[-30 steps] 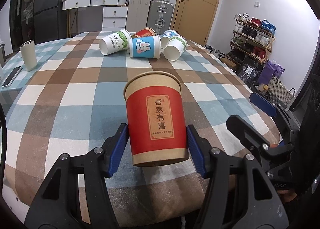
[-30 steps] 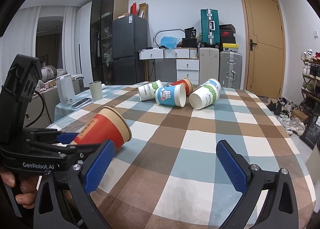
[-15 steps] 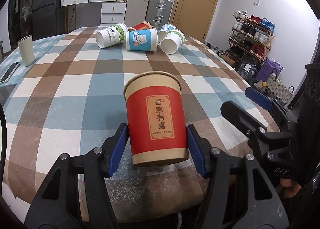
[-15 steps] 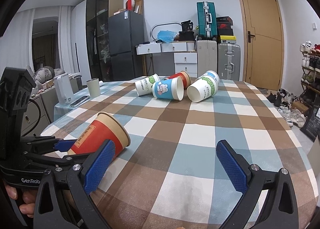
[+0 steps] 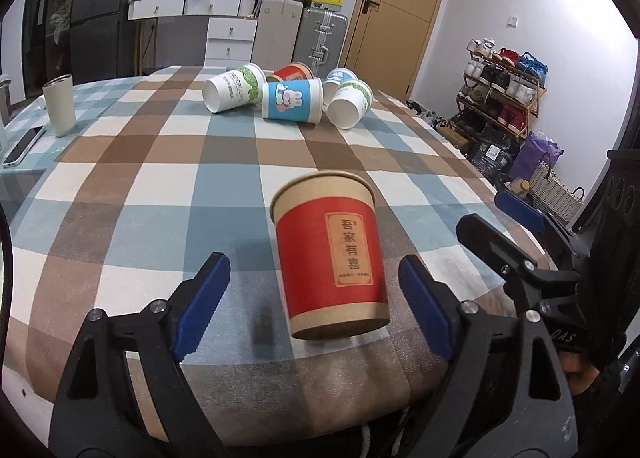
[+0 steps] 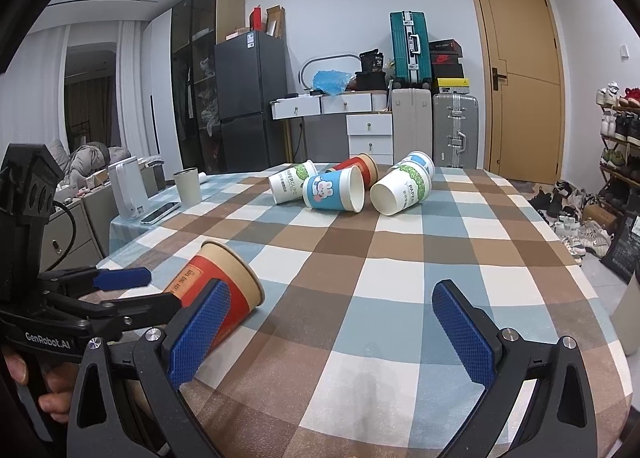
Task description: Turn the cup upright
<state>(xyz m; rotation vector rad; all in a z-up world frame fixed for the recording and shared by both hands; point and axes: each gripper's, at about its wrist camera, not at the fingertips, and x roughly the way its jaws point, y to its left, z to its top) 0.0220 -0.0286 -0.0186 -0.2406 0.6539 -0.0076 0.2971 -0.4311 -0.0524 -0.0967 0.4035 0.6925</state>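
Observation:
A red paper cup [image 5: 332, 258] with a brown rim and a label of Chinese characters stands between the blue pads of my left gripper [image 5: 316, 306], nearer the right pad. The jaws are open and do not touch it. In the right wrist view the same cup [image 6: 218, 294] looks tilted, mouth toward the table's middle, with the left gripper [image 6: 120, 286] around its base. Whether its base rests flat on the checked table [image 5: 224, 177] I cannot tell. My right gripper [image 6: 330, 334] is open and empty over the table's near edge; it shows at the right in the left wrist view [image 5: 520, 217].
Several paper cups lie on their sides in a cluster at the far end [image 5: 288, 93] [image 6: 348, 185]. A beige tumbler [image 5: 60, 103] and a phone [image 5: 22, 145] are at the far left. Shoe rack [image 5: 504, 93] stands off the table's right side.
My left gripper was shut on the red cup and has now opened; the cup sits free between the pads, shifted right. The right gripper stayed open.

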